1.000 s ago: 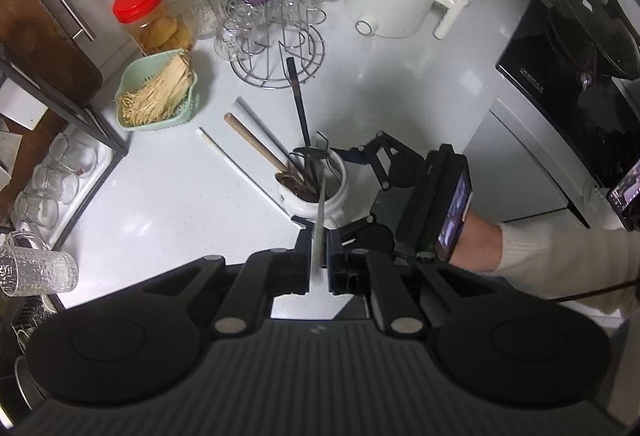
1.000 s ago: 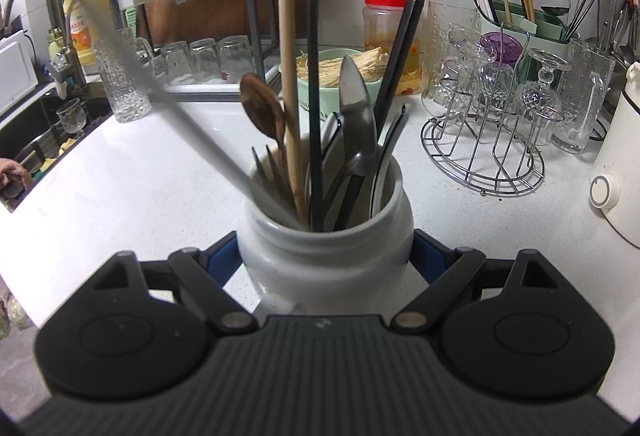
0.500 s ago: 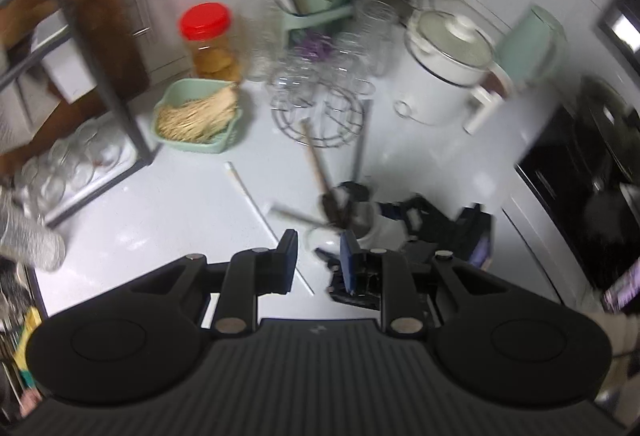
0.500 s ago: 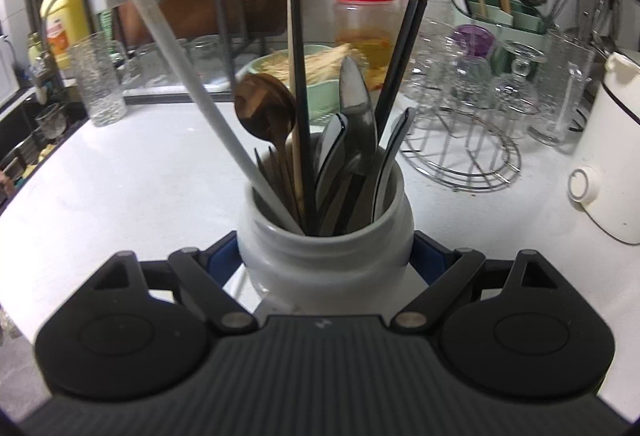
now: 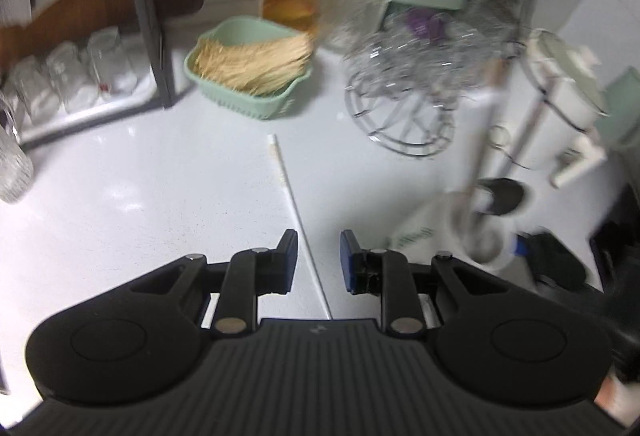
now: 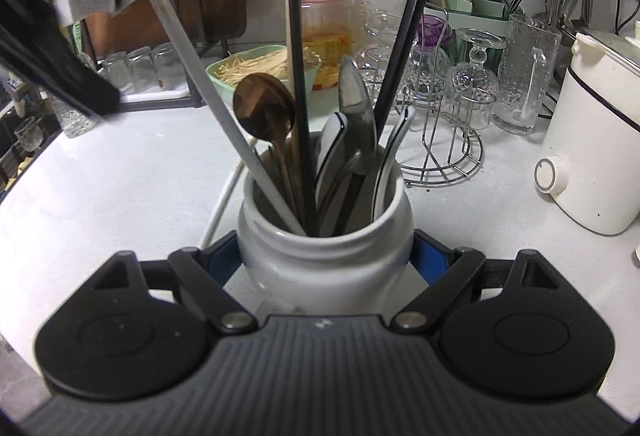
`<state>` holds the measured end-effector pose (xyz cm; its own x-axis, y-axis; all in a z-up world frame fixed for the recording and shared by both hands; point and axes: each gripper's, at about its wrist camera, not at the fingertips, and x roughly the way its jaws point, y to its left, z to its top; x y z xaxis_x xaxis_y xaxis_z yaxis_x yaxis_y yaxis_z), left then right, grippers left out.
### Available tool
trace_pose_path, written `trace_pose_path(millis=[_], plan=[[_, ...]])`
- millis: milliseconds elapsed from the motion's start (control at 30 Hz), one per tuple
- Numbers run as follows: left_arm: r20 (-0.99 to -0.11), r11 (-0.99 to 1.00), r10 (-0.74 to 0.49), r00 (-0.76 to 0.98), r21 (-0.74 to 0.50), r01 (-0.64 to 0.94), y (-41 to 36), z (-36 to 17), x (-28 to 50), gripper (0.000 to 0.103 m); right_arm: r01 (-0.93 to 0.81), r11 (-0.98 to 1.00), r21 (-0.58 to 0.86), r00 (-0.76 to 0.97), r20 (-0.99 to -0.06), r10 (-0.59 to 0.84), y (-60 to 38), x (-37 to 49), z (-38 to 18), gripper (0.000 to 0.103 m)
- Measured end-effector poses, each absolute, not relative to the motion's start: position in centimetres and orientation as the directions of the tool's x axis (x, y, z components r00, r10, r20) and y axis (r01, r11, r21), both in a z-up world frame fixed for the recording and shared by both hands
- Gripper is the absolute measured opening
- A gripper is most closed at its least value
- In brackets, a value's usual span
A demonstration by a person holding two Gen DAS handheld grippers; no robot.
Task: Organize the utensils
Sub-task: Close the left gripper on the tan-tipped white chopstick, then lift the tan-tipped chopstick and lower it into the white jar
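left gripper [image 5: 315,263] jaws apart, straddling white chopstick [image 5: 295,207]; right gripper [image 6: 325,263] clamps jar [image 6: 325,260].

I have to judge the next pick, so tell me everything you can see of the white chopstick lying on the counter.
The white chopstick is a single thin, straight, plain stick, plastic by the look. It lies flat on the pale counter, running from near the green basket toward the camera. Its near part lies between the open fingers of the left gripper, and neither pad touches it. In the right wrist view a stretch shows left of the white jar.
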<state>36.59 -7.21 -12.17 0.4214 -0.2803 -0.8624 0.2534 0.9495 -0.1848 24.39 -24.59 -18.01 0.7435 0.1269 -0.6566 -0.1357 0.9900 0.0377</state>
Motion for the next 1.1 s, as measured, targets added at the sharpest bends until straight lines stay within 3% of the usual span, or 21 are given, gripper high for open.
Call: trace_pose_path(millis=[333,500,633,1100], plan=[[-0.854,0.964,-0.264,0.448,-0.248,0.095,-7.8,-20.9,42.1,0.026,-0.145,0.989,0.035,0.736,-0.664,0.132,-24.6,24.6,-18.0,0.090],[-0.859,0.976,-0.217,0.464,-0.192,0.101,-8.6,-23.3,42.6,0.025,-0.153,0.988,0.035,0.734,-0.665,0.138,-24.7,24.6,-18.0,0.090],[-0.859,0.981,-0.190,0.475,-0.150,0.121,-9.6,-23.9,42.0,0.008,-0.166,0.986,0.030,0.735,-0.662,0.144,-24.8,24.5,-18.0,0.091],[-0.890,0.984,-0.179,0.420,-0.150,0.100,-9.3,-23.1,35.1,0.006,-0.200,0.979,0.027,0.738,-0.653,0.169,-25.2,24.5,-18.1,0.091]])
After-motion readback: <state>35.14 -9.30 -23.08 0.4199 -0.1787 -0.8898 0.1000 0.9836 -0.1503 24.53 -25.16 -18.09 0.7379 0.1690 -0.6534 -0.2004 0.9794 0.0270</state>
